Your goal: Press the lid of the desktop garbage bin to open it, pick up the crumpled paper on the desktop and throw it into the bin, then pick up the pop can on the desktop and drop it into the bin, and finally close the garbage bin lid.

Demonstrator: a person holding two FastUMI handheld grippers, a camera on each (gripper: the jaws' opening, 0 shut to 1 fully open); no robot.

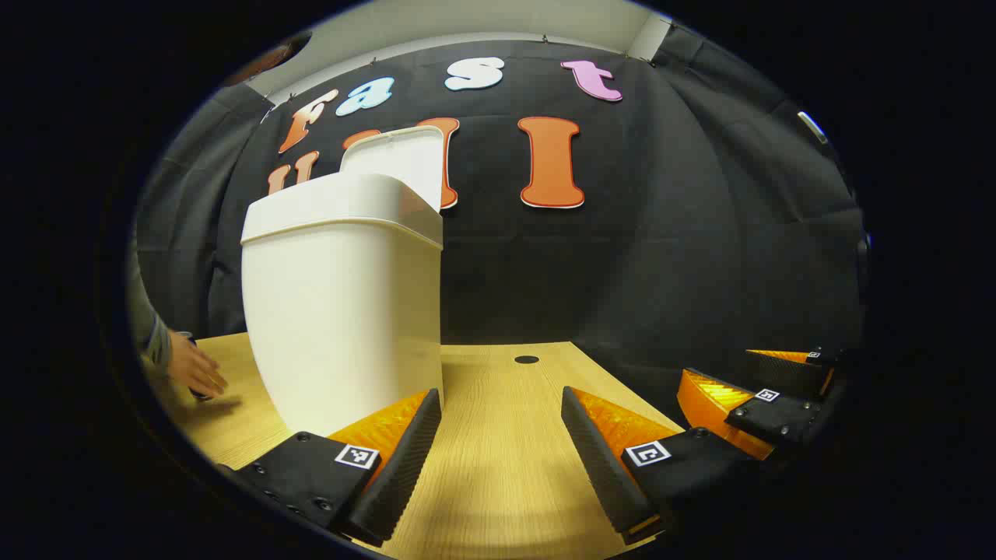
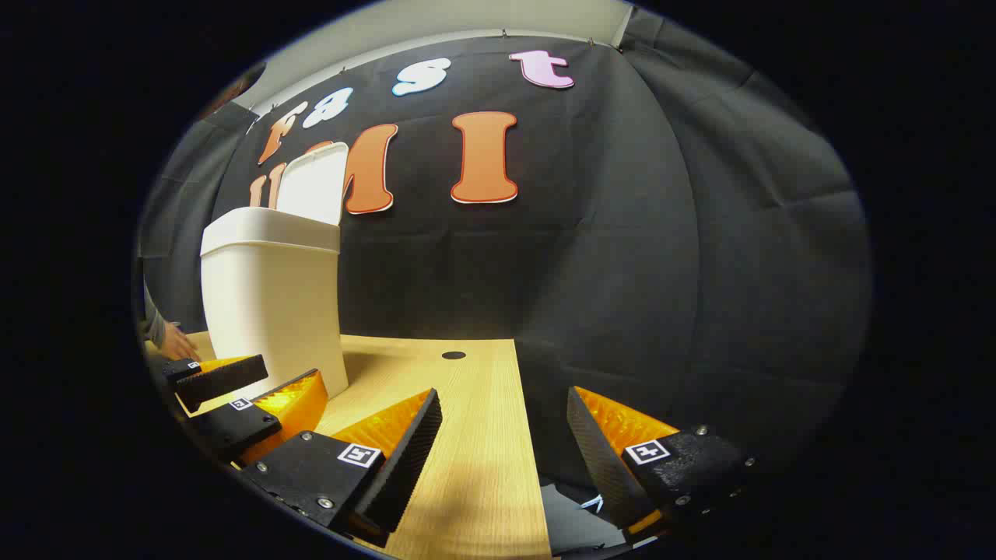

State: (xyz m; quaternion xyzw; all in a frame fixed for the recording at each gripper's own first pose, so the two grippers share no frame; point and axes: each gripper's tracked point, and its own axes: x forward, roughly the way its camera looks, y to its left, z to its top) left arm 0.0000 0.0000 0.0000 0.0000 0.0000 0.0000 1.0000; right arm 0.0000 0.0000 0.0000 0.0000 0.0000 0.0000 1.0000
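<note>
Desk [image 1: 498,404]: pale wood, running up to the black cloth wall.

Garbage bin [image 1: 342,311]: white, upright, at 10 o'clock in the left gripper view, just beyond your left gripper's near finger. Lid [image 1: 397,159] stands tipped up at the back, so the mouth is open to take things. The same bin sits at 9 o'clock in the right gripper view, farther off.

Left gripper [image 1: 498,459]: jaws wide, nothing between them, low over the desk beside the bin.

Right gripper [image 2: 502,459]: jaws wide, empty, over the desk's right edge.

Hand [image 1: 194,372]: a person's, in a grey sleeve, on the desk at 8 o'clock behind the bin; something dark under it, too small to tell.

Paper, can: I cannot tell where either lies.
</note>
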